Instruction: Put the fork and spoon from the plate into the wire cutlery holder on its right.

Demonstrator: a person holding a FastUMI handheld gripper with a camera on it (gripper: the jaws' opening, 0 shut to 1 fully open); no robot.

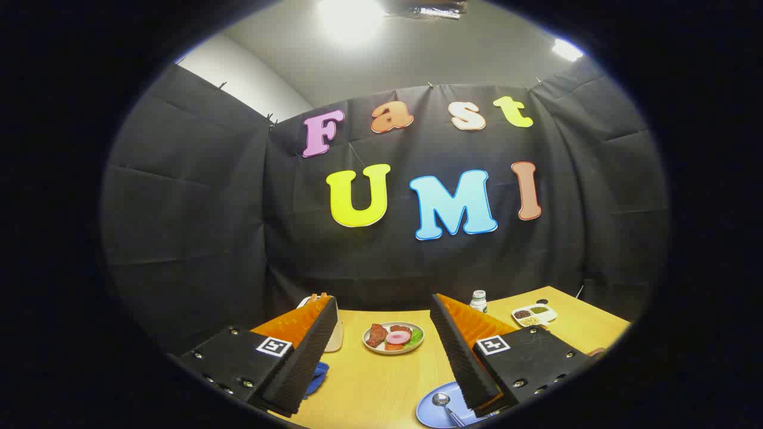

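A wooden desk in a black-curtained booth. The gripper hangs above it, fingers wide apart and holding nothing. Just beside the right finger, at five o'clock, a spoon lies on a blue plate; any fork is hidden. Between the fingers, at twelve o'clock, sits a dish of food. A sectioned tray and small bottle stand at two o'clock. Risk: the thin spoon could slip from a shallow pinch, or the plate could slide.
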